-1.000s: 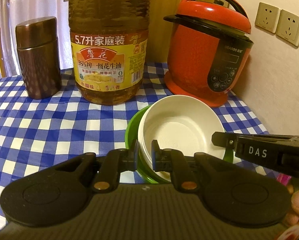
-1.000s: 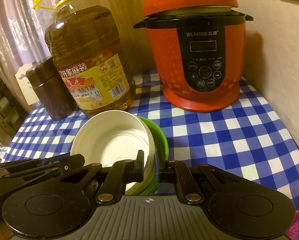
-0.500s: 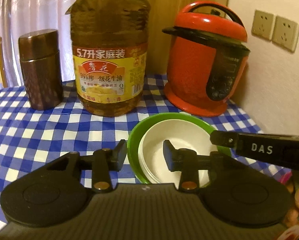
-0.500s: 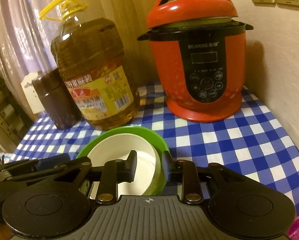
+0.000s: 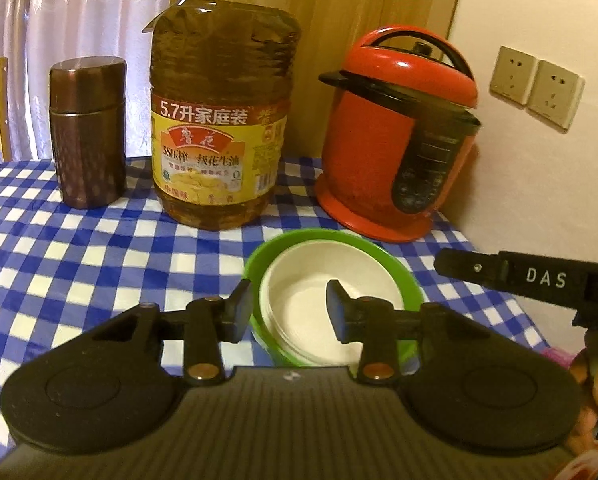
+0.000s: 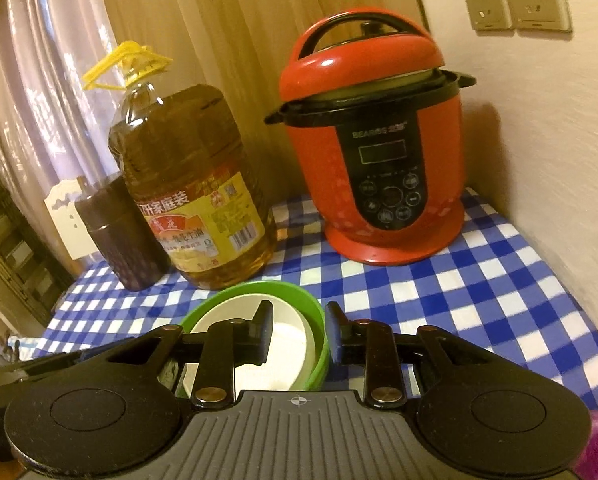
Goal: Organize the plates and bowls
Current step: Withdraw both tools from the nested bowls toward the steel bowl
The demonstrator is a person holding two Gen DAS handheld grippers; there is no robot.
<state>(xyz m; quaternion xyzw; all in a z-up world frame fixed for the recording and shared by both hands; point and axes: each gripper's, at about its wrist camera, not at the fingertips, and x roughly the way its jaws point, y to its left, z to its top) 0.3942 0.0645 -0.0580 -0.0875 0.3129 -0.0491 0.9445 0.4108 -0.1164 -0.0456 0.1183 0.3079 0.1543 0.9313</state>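
Observation:
A white bowl (image 5: 319, 280) sits nested inside a green bowl (image 5: 395, 268) on the blue checked tablecloth. My left gripper (image 5: 289, 310) is open above the stack's left rim, its fingers apart from the rim. In the right wrist view the white bowl (image 6: 291, 344) lies in the green bowl (image 6: 259, 292). My right gripper (image 6: 298, 332) is open over the right rim, touching nothing. The right gripper also shows in the left wrist view (image 5: 539, 280) at the right edge.
A large oil bottle (image 5: 219, 132), a brown canister (image 5: 87, 132) and a red pressure cooker (image 5: 399, 152) stand at the back of the table (image 5: 79, 260). A wall with sockets (image 5: 535, 88) bounds the right side. Curtains hang behind.
Both grippers have let go of the bowl rims, opened, and pulled back and up. The stack, tilted a second ago, now rests flat on the cloth.

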